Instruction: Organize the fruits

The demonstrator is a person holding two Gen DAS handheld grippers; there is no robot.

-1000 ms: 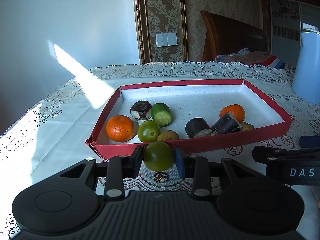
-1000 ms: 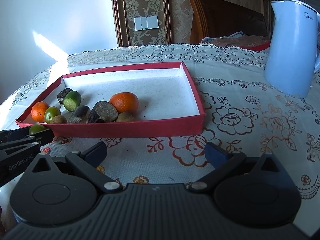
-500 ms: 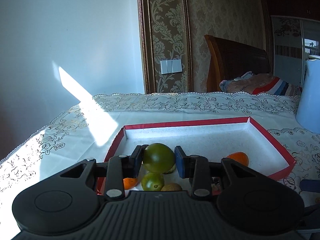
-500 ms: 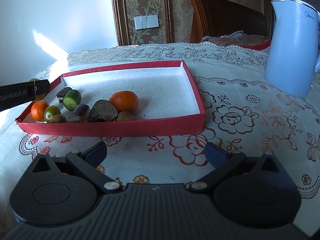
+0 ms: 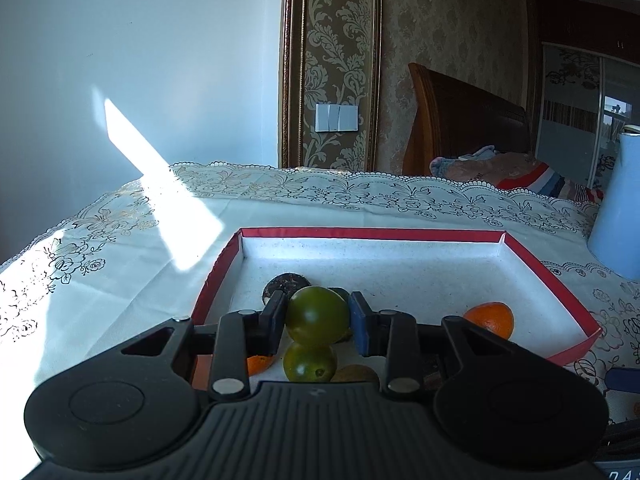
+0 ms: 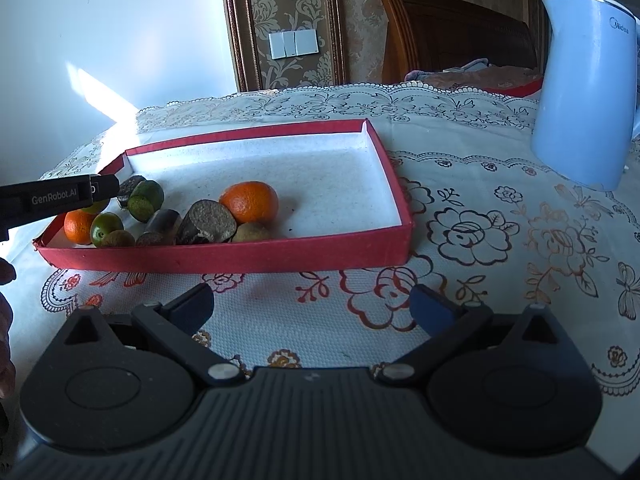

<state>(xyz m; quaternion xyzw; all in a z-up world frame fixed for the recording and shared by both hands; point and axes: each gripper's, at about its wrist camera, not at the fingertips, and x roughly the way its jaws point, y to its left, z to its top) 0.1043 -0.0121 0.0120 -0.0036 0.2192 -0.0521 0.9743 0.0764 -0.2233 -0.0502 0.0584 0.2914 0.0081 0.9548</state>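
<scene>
While the left tongs clamp a green fruit above the red tray, near its left end, the drop spot lies directly below. Right tongs stand wide w/ nothing between, over the counter, farther away.

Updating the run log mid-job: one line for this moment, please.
left gripper: shut on green fruit, above red tray | right gripper: open, empty, short of tray

Round dark-green fruit clamped in left claw, above red tray. Below claw: green fruit, brown fruit. Right of claw: orange. Beyond claw: dark cut piece.
</scene>
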